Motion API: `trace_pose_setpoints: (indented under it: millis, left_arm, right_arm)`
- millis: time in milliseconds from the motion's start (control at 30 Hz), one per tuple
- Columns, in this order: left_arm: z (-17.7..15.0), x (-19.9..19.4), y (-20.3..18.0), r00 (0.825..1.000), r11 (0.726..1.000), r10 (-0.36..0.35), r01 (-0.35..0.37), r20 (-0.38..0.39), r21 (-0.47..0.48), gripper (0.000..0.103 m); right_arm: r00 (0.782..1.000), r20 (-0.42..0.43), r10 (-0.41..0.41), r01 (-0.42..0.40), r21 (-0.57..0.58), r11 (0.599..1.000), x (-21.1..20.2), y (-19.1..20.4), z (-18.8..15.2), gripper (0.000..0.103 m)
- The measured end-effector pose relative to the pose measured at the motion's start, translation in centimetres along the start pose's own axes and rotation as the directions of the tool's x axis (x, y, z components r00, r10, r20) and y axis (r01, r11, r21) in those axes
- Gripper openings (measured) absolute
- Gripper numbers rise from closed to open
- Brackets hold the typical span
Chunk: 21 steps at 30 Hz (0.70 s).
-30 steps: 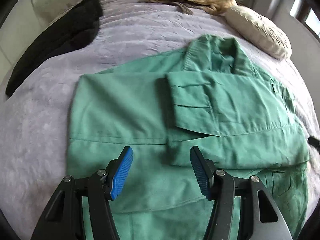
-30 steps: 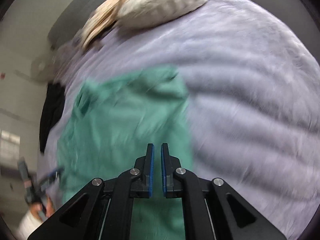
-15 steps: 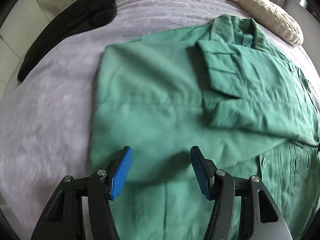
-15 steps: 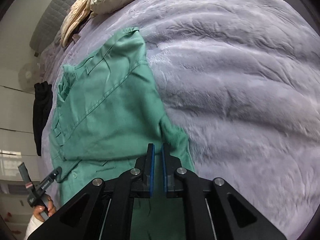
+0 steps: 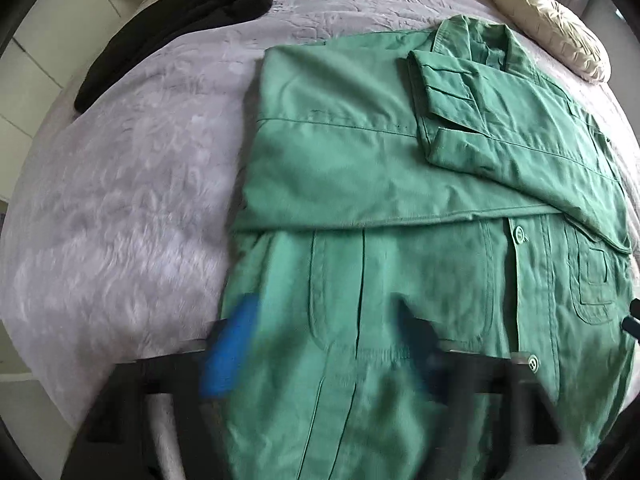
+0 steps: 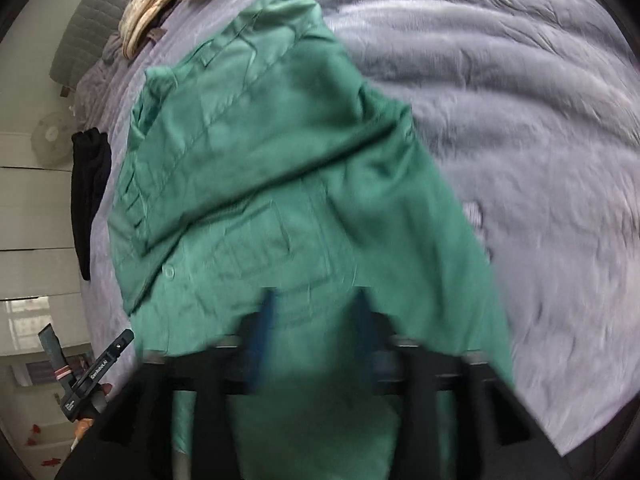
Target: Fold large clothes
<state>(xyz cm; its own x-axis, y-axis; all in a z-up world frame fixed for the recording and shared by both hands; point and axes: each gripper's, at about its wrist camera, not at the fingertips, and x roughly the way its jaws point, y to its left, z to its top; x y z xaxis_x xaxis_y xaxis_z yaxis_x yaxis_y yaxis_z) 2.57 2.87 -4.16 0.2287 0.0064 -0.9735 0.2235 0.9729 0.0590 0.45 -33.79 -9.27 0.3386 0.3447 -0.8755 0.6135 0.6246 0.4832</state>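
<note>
The green jacket [image 5: 400,168] lies flat on the lilac bedspread [image 5: 120,200] just ahead of and under both pairs of fingers, its sides and one sleeve folded in over the chest, collar at the far end, and the buttoned front and a patch pocket showing nearer the fingers. The left gripper [image 5: 324,356] hangs over the hem with its blurred blue pads swinging wide open, only flat cloth below them and nothing pinched. The right gripper [image 6: 316,336] is opening too, jaws parting above the jacket's near edge, gripping nothing that I can see.
</note>
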Motion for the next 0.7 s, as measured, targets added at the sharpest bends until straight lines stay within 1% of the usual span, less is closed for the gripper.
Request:
trace_pose_setpoints:
  millis: [33,67,133,200,300,333,367,400,500,633,700]
  left_arm:
    - [0.6,-0.2,0.3,1.000,1.000,0.012,-0.012,0.017,-0.012,0.103]
    - [0.2,-0.7,0.4,0.999,1.000,0.021,-0.021,0.024,-0.017,0.103]
    - [-0.5,-1.4,0.7,1.000,1.000,0.020,-0.020,0.005,-0.019,0.103]
    - [-0.9,-1.8,1.1,1.000,1.000,0.004,-0.004,-0.017,-0.028,0.103]
    - [-1.4,-1.9,1.6,1.000,1.000,0.000,0.000,-0.024,-0.009,0.103]
    - [-1.5,-2.0,1.5,1.000,1.000,0.001,-0.001,-0.029,0.006,0.103]
    - [-1.6,-2.0,1.4,0.999,1.000,0.001,0.000,-0.037,0.019,0.103]
    - [-1.6,-1.8,1.4,0.999,1.000,0.000,0.002,-0.042,0.026,0.103]
    - [-1.8,-1.7,0.8,0.998,0.999,-0.002,0.005,-0.056,0.050,0.103]
    - [-2.0,-2.0,-0.4,0.998,0.997,-0.003,0.007,-0.065,0.071,0.103]
    - [-2.0,-2.1,-1.1,0.998,0.997,0.002,0.004,-0.069,0.077,0.103]
  right_arm:
    - [1.000,-0.007,0.004,-0.004,-0.006,1.000,-0.2,0.4,-0.5,0.063]
    - [1.000,-0.012,0.004,-0.005,-0.009,1.000,-0.3,0.7,-0.8,0.063]
    - [1.000,-0.017,0.004,-0.005,-0.013,1.000,-0.6,1.2,-1.5,0.064]
    - [1.000,-0.019,0.001,-0.001,-0.011,1.000,-0.9,1.6,-2.0,0.076]
    - [1.000,-0.014,-0.009,0.008,-0.015,1.000,-1.4,2.1,-2.5,0.077]
    - [1.000,-0.011,-0.008,0.008,-0.021,1.000,-1.6,2.2,-2.6,0.082]
    - [1.000,-0.004,-0.006,0.006,-0.029,1.000,-1.8,2.4,-2.7,0.089]
    - [1.000,0.002,-0.010,0.010,-0.040,0.999,-1.9,2.5,-2.8,0.089]
    - [1.000,-0.017,-0.005,0.004,-0.049,0.999,-1.9,2.6,-3.0,0.089]
    - [0.996,-0.088,0.019,-0.023,-0.037,0.999,-1.3,2.3,-3.1,0.089]
    - [0.994,-0.105,0.016,-0.019,-0.035,0.999,-1.1,2.1,-3.0,0.089]
